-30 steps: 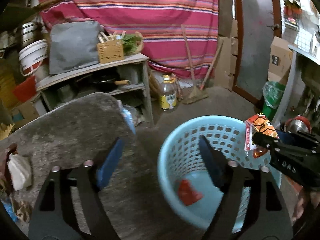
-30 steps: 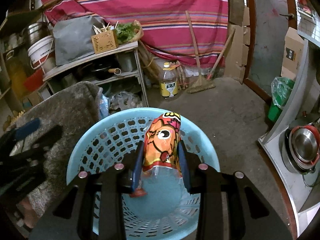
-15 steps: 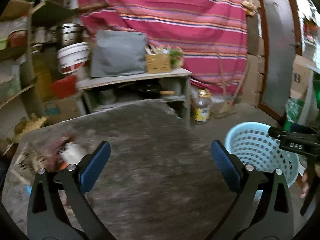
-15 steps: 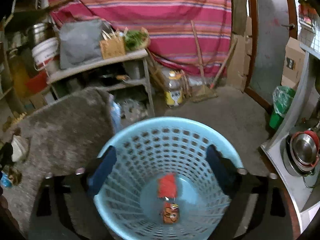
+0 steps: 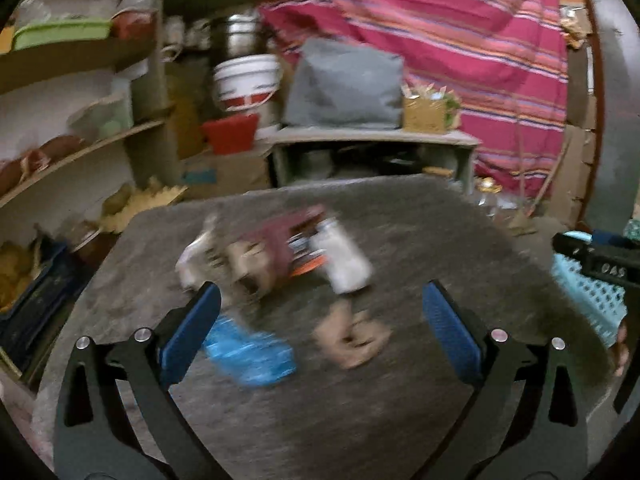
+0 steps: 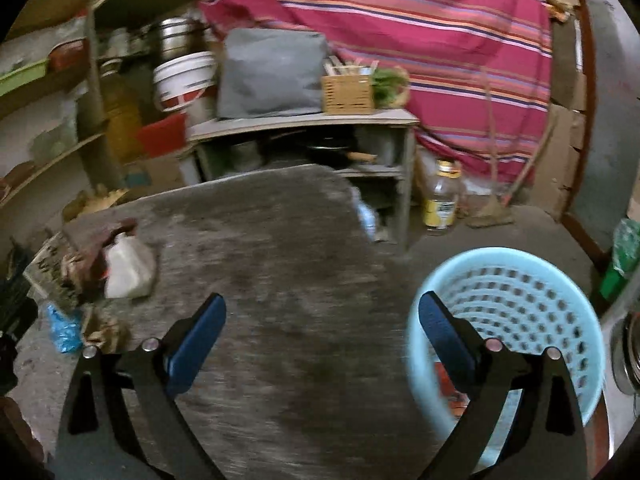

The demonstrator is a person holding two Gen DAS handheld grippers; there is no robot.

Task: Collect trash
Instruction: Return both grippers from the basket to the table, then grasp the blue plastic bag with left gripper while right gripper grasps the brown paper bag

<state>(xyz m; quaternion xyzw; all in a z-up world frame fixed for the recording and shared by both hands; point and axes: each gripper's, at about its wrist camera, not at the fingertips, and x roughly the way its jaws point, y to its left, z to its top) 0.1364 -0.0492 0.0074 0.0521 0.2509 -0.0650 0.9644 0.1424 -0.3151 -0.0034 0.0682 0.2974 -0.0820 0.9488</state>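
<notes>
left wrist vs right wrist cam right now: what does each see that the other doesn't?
Left wrist only: the right gripper's black body at the frame edge in front of the basket; a crumpled brown scrap on the table.

Right wrist only: the inside of the blue basket with red trash at its bottom; the oil bottle on the floor, in full.

Both: the grey table, the white bag, the blue wrapper, the striped cloth, and each view's own gripper open and empty (left, right).

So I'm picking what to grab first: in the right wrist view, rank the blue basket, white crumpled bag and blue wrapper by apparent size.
1. Blue basket, nearest.
2. White crumpled bag.
3. Blue wrapper, partly hidden.
</notes>
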